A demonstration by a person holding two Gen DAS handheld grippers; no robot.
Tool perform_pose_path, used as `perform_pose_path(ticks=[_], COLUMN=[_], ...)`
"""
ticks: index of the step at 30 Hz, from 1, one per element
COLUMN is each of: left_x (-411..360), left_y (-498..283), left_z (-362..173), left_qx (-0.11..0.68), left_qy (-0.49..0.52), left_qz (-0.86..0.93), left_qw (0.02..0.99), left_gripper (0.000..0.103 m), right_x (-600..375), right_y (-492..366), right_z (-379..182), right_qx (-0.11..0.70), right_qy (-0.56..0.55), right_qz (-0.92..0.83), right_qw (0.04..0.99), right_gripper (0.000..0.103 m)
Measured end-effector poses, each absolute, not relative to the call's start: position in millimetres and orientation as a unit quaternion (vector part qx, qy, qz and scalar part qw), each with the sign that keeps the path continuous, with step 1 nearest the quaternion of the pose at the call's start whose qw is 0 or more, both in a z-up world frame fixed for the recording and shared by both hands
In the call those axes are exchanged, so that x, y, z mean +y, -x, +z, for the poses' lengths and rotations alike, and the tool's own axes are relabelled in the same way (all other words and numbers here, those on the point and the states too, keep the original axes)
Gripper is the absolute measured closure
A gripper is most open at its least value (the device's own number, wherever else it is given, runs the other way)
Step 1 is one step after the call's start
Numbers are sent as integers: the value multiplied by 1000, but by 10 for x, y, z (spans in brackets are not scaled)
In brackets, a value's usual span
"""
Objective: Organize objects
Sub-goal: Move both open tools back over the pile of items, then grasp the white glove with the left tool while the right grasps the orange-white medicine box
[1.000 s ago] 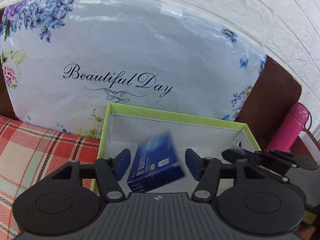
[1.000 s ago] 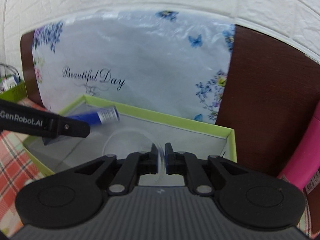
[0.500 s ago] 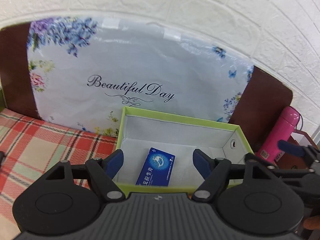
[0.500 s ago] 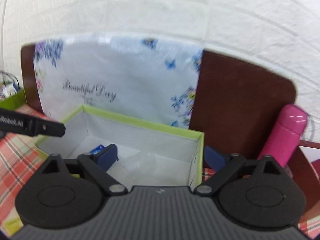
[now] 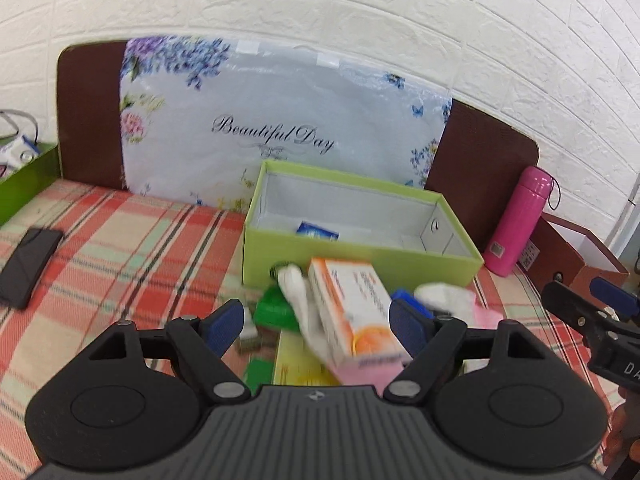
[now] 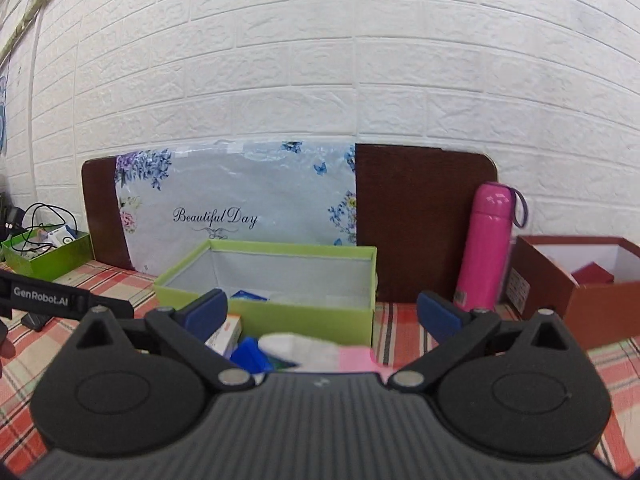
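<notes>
Left gripper point(image 5: 316, 320) wide, empty | right gripper point(image 6: 322, 310) wide, empty | green box point(image 5: 360, 258) rim unobstructed beyond both

Three open boxes point(image 6: 280, 312) point(image 6: 52, 258) point(image 6: 592, 312) — one pink flask point(image 6: 482, 256), one phone point(image 5: 26, 266).

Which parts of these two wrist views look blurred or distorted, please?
Left wrist view: the orange-and-white box and white sock beside it are smeared by motion blur; the brick wall bows from fisheye. Right wrist view: the wall stays sharp, but the sock near the lens is soft.
</notes>
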State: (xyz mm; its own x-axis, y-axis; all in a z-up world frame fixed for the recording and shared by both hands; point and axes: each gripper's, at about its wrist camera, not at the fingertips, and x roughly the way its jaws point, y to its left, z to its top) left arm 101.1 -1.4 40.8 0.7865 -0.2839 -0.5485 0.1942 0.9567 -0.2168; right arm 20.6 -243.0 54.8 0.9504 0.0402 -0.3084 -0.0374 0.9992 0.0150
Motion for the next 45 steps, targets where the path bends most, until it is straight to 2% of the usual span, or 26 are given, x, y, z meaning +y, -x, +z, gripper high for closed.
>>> perform_pose_path(ticks=[12, 20, 28, 32, 35, 45], left_x=[141, 440, 554, 555, 515, 169], left_y=[-591, -619, -668, -700, -731, -1201], left_z=[14, -103, -183, -175, -150, -118], left_qx=[316, 323, 326, 328, 327, 332], left_qy=[111, 135, 148, 152, 151, 136], left_qz=[-123, -101, -114, -120, -128, -162], left_qw=[934, 931, 927, 925, 924, 919], left_gripper=[20, 20, 20, 20, 20, 20], right_x=[-2387, -1907, -1556, -1492, -1527, -1815], right_y=[254, -119, -584, -778, -856, -246], right_z=[43, -87, -115, -226, -292, -114], right_qx=[188, 214, 229, 248, 267, 224], right_qy=[-46, -18, 1, -4, -20, -5], right_qz=[16, 72, 100, 106, 125, 121], right_qw=[981, 974, 968, 963, 955, 967], right_gripper=[0, 7, 8, 17, 36, 36])
